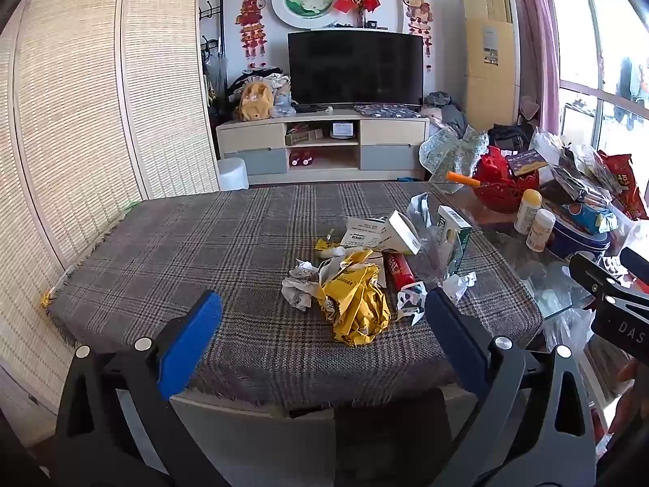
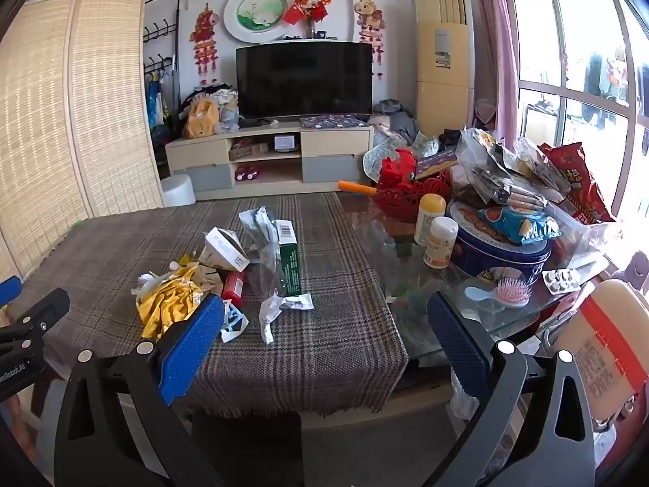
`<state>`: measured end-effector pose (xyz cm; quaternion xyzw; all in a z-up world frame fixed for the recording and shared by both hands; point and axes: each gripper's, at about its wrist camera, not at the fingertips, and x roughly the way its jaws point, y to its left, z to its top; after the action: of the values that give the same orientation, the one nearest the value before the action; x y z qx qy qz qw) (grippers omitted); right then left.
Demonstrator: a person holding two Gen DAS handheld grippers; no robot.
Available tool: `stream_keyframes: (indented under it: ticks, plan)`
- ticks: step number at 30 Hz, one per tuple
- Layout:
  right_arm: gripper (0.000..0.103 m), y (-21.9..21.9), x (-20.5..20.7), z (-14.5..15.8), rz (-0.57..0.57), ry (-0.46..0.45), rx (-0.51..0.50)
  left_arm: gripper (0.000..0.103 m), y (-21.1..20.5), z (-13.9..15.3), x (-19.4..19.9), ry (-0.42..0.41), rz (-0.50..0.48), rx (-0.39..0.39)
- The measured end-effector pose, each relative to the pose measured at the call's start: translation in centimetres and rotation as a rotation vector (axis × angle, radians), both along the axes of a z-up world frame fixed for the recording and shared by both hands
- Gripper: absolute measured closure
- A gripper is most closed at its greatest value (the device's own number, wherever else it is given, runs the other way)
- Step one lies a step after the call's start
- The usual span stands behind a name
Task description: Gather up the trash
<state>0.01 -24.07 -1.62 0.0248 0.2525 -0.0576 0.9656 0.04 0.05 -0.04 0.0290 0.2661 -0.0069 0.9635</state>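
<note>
Left tool wide at the bottom of its frame, nothing between the blue pads, hovering short of the near edge of the bench. Right tool likewise wide and empty, low in its own frame, its left pad overlapping the yellow wrapper in that view.

Just past the pads, trash heaped on the plaid cloth, right of centre in the left view: yellow wrapper nearest, crumpled paper touching its left side, red tube to its right, torn white scraps near the cloth's right edge. Behind these, a white box tipped on its side, a green carton upright and a receipt lying flat.

Right of the cloth, bare glass top with two yellow-capped bottles, a blue tin, a red basket and piled snack bags. In the right view, a pink brush lying on the glass near the tin.

Far back, TV on a low cabinet, centre top; woven screen along the left; window at the right.
</note>
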Motion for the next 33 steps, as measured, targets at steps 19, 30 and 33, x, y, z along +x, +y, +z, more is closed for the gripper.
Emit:
stream_keyframes:
  ticks: [19,30,33]
  plan:
    - [0.003,-0.2,-0.1,0.1,0.003,0.004,0.01,0.008,0.3,0.5,-0.3,-0.01,-0.004,-0.017]
    - [0.003,-0.2,0.0,0.0,0.001,0.005,0.012,0.008,0.3,0.6,-0.3,-0.014,-0.001,-0.016]
    - [0.003,-0.2,0.0,0.0,0.002,0.006,0.011,0.008,0.2,0.7,-0.3,-0.015,-0.002,-0.015]
